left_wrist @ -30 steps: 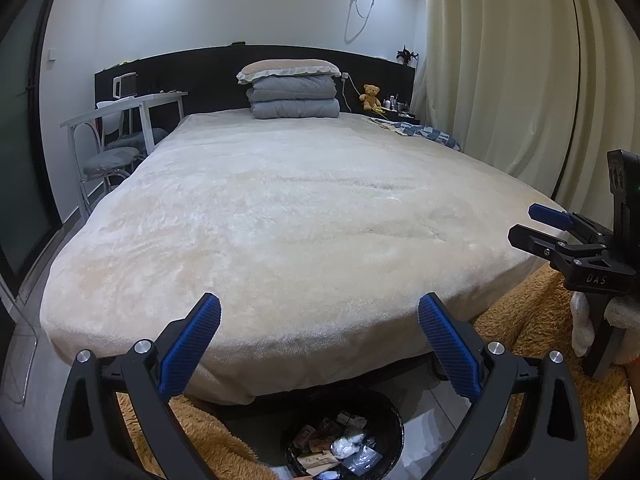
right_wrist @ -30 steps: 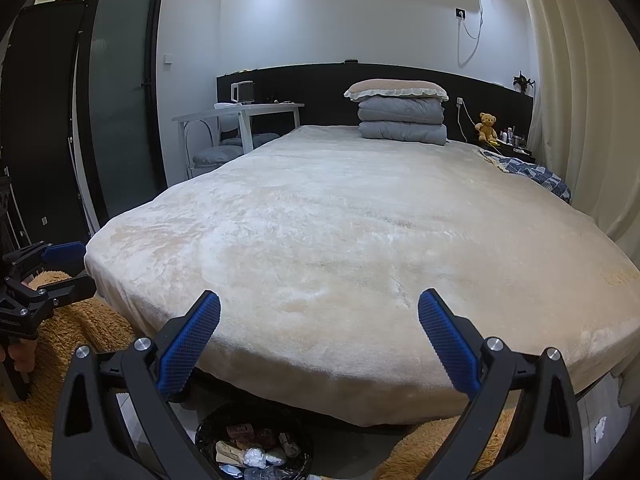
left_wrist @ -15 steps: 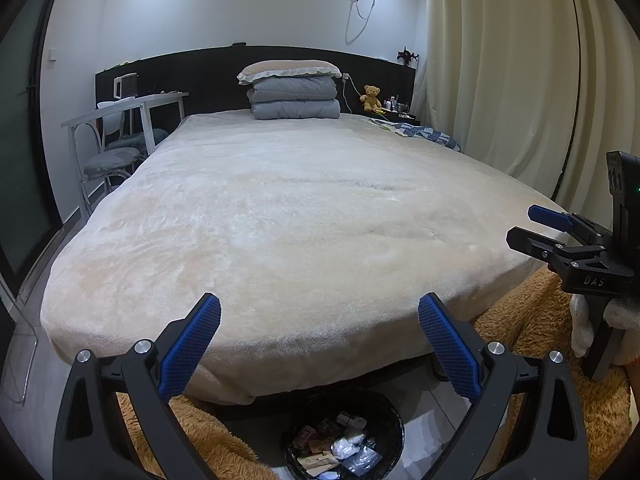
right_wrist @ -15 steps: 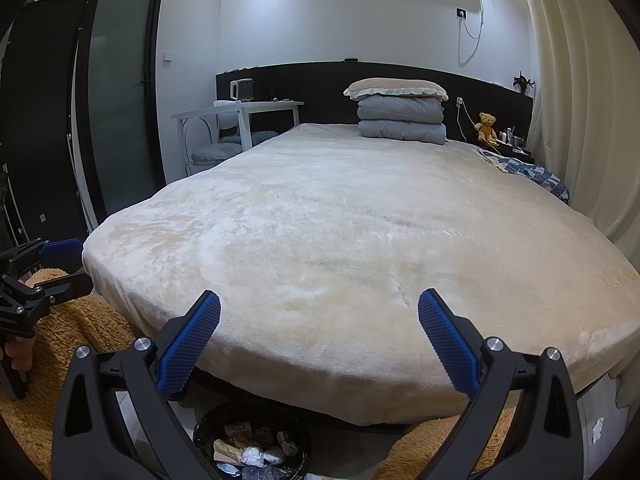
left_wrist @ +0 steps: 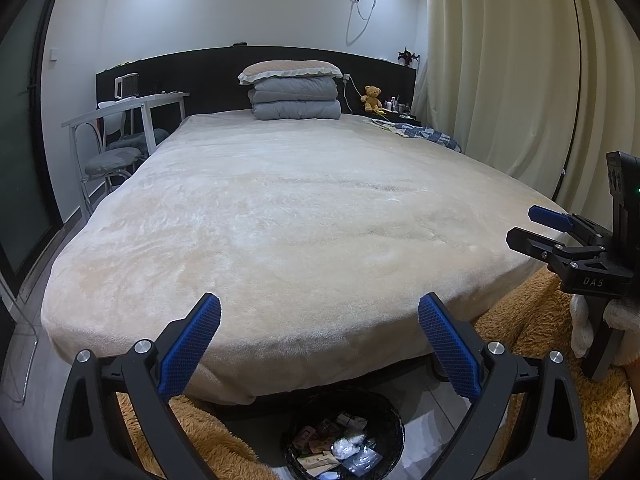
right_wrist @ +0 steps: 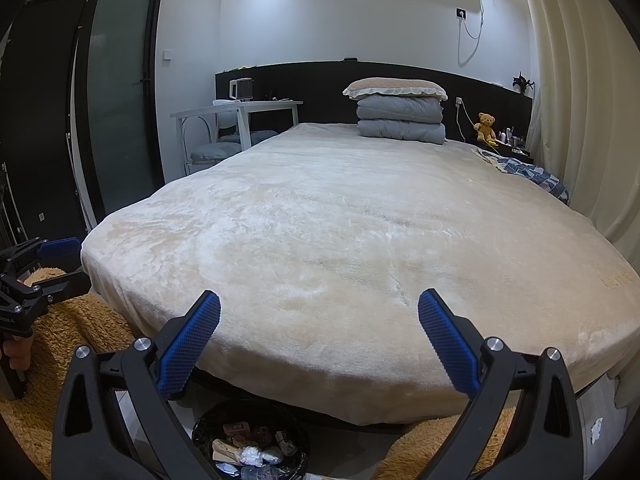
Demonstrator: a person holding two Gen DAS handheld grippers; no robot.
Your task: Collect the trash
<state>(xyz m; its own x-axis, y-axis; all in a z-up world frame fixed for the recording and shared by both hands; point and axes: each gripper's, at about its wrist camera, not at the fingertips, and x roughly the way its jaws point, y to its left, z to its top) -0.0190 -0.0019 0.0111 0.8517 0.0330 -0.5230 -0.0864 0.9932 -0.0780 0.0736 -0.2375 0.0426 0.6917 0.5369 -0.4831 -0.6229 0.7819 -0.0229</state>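
Both the left gripper (left_wrist: 319,316) and right gripper (right_wrist: 319,314) gape wide and empty above the bed's foot edge; the trash-filled bin (left_wrist: 345,436) sits on the floor below them

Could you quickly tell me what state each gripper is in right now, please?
Left gripper: open, jaws spread wide, holding nothing.
Right gripper: open, jaws spread wide, holding nothing.

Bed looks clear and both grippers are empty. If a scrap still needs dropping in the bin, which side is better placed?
Marginally left: bin sits centred below the left gripper; under the right gripper it lies off to the left.
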